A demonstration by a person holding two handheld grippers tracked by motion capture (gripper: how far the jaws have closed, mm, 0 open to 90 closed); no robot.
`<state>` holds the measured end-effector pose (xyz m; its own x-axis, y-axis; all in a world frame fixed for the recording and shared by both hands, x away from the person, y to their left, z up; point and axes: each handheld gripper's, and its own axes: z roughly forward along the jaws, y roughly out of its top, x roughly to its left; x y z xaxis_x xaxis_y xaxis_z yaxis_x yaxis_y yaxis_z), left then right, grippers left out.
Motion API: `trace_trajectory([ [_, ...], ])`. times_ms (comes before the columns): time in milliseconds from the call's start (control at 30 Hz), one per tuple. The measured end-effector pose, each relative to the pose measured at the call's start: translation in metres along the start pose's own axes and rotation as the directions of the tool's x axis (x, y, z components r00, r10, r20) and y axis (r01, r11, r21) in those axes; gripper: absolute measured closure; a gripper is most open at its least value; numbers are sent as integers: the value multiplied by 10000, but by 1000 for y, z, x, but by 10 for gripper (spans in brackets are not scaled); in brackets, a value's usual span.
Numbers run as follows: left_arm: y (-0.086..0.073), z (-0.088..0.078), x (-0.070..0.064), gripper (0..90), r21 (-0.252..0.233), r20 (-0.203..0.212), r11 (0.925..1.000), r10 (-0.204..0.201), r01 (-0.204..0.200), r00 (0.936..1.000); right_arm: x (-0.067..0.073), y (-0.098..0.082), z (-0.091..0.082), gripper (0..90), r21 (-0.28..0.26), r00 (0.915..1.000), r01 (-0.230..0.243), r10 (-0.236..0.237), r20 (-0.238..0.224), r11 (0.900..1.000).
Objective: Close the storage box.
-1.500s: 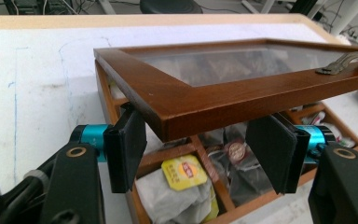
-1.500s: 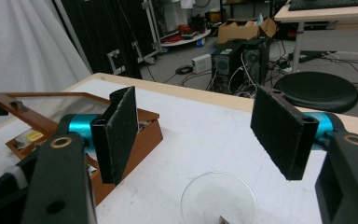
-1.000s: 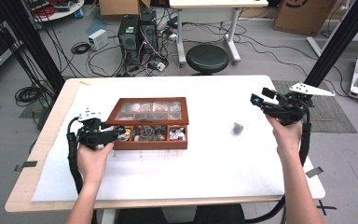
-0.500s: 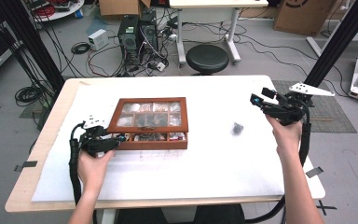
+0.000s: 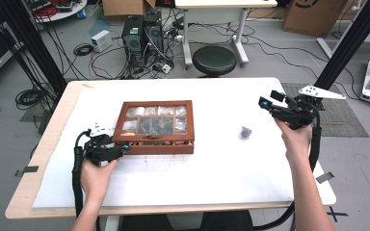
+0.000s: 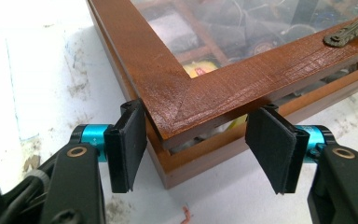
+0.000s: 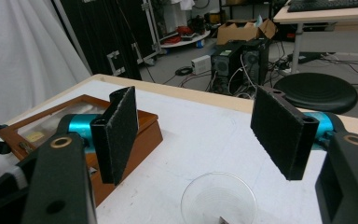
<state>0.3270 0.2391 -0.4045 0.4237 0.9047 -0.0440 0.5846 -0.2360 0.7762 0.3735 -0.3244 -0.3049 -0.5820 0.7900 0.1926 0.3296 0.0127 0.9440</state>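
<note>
A brown wooden box (image 5: 154, 147) with a glass-paned lid (image 5: 156, 120) lies at the table's middle, with small items in its compartments. My left gripper (image 5: 119, 150) is at the box's front left corner. In the left gripper view its pads (image 6: 130, 142) sit against the two edges of the lid's corner (image 6: 186, 107), and the lid hangs a narrow gap above the box body (image 6: 186, 170). My right gripper (image 5: 266, 103) hovers over the table's right side, open, with nothing between its jaws (image 7: 205, 135). Below it a clear round dish (image 7: 219, 198) rests on the white cover.
The dish (image 5: 244, 132) lies between the box and my right hand. A brass clasp (image 6: 349, 30) sits on the lid's front rail. Behind the table stand a black stool (image 5: 215, 60), computer towers (image 5: 142, 31) and floor cables.
The lid has come down from a raised tilt to almost flat on the box, with my left gripper following it down. The right gripper has not moved.
</note>
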Motion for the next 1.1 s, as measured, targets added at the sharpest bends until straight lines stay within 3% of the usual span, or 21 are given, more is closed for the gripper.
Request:
trace_trajectory([
  [300, -3, 0, -1, 383, 117, -67, 9998, 142, -141, 9999, 0, 0, 0, 323, 10, 10000, -1, 1, 13, 10000],
  [533, -10, 1, 1, 379, -103, 24, 9999, -25, 25, 10000, 0, 0, 0, 323, 22, 10000, 33, -33, 17, 10000],
  [767, -13, 1, 1, 378, 11, 21, 10000, -72, 72, 10000, 0, -1, 1, 323, 68, 10000, 34, -34, 24, 10000],
  [1100, -17, -5, 2, 378, 103, 256, 9999, 59, -61, 9997, 0, -2, -1, 316, 168, 10000, 29, -30, 76, 9999],
])
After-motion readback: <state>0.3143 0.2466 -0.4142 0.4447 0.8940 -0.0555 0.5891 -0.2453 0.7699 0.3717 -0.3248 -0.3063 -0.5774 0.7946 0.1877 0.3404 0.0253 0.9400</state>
